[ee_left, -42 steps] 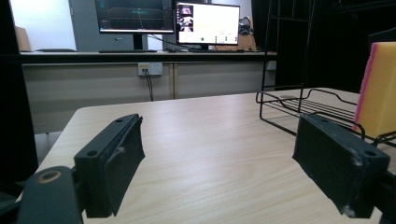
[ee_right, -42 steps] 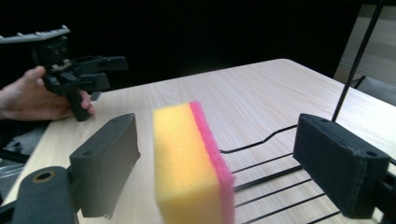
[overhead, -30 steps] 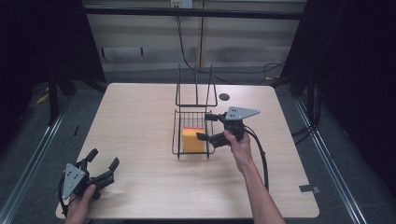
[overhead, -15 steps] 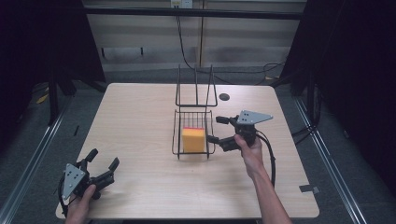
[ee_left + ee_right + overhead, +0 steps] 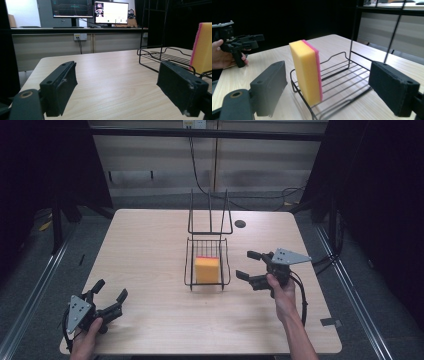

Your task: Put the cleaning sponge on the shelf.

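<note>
The high view looks forward and down from above the person's side, taking in the whole worktop [image 5: 150, 250], with the wire rack [image 5: 207, 265] near its middle and both forearms entering from the bottom. The left gripper view sits low, close over the worktop [image 5: 105, 72], facing a desk with monitors [image 5: 111, 12] beyond the far edge; the rack [image 5: 165, 53] and yellow-and-pink sponge [image 5: 203, 47] stand at its right. The right gripper view looks from close range across the rack [image 5: 342, 75] and sponge [image 5: 305, 71] toward the left gripper [image 5: 253, 40] farther off. All three views share rack and sponge [image 5: 207, 269].
</note>
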### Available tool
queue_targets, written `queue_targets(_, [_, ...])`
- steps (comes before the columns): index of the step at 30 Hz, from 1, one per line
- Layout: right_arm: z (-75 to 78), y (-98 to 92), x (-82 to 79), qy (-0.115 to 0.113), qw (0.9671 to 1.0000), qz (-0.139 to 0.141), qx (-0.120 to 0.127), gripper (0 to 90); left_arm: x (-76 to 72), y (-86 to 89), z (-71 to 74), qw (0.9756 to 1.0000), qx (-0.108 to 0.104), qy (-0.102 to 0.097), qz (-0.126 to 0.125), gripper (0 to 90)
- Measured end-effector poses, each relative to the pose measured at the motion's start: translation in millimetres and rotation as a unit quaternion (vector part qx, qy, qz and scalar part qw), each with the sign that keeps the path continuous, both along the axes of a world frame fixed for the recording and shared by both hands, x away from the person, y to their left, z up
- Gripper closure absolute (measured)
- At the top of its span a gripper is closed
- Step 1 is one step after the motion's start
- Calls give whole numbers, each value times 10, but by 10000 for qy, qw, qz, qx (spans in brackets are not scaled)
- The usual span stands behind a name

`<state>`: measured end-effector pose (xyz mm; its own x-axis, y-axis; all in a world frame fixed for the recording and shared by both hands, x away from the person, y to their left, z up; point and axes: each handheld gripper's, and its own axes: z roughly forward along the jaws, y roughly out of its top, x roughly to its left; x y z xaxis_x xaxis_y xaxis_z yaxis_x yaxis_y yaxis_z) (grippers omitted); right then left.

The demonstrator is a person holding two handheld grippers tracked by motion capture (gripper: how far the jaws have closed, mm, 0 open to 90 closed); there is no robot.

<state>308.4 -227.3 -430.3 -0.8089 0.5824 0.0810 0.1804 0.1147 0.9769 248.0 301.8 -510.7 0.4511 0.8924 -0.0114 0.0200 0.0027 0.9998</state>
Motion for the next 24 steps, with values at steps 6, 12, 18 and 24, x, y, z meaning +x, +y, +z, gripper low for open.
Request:
queue_targets(6, [-27,-129,-168,-53,9996,-251,116,138,0,-1,0,10000,-5,3,-3,156])
queue_targets(12, [-62,-234,-336,-125,9984,-541,94,138,-1,0,0,10000,-2,2,-2,156])
queue_targets(18, [-182,-384,-508,-22,9959,-903,72,137,-1,-1,0,10000,-4,2,-1,156])
queue_targets(24, [-334,-496,-647,51,9924,-1227,28,137,0,4,1,10000,30,-3,24,156])
